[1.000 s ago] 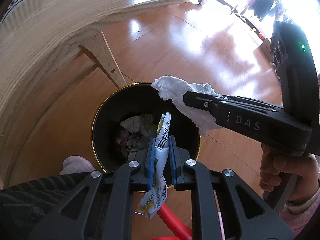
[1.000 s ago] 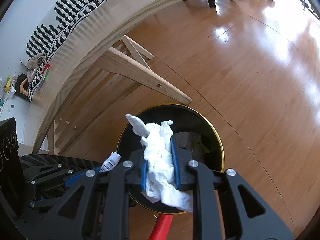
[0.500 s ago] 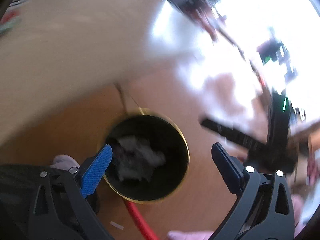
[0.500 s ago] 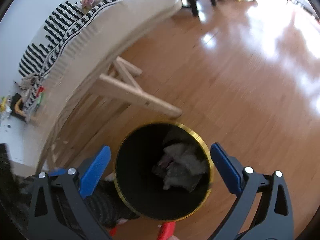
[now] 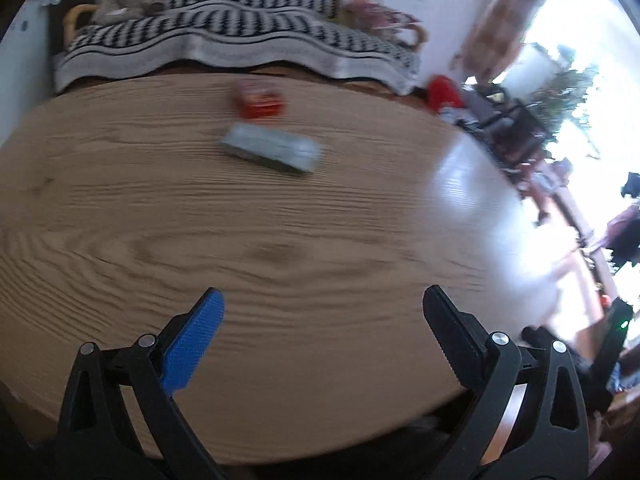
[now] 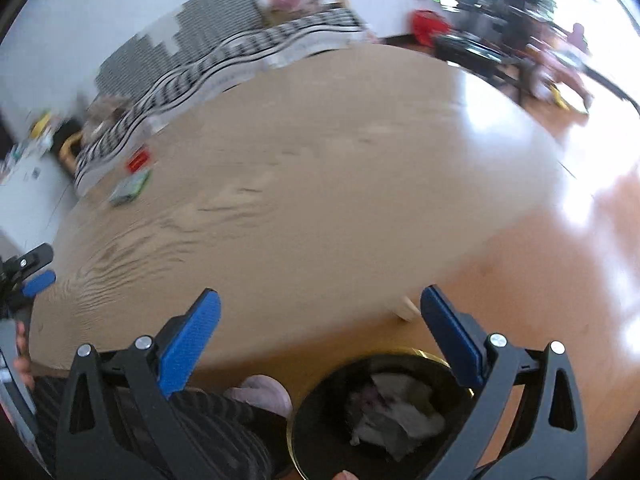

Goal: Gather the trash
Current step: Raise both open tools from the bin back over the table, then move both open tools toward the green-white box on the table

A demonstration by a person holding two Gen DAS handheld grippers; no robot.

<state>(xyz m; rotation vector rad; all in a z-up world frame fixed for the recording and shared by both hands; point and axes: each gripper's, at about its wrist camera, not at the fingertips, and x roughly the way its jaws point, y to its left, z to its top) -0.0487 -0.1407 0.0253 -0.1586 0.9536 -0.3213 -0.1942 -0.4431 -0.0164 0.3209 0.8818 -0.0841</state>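
Wooden table is sitting under both wide-open, empty grippers. I'm eyeing the grey-green packet ahead of the left gripper, long axis lying crosswise, red box just behind; right gripper is hanging farther off, over the bin.

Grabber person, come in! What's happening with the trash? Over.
Both grippers, left and right, open, empty. Crumpled paper in black gold-rimmed bin. Red box, grey packet on wooden table.

Both tools now empty and wide apart, wrapper and tissue dropped in bin, views swung up to table
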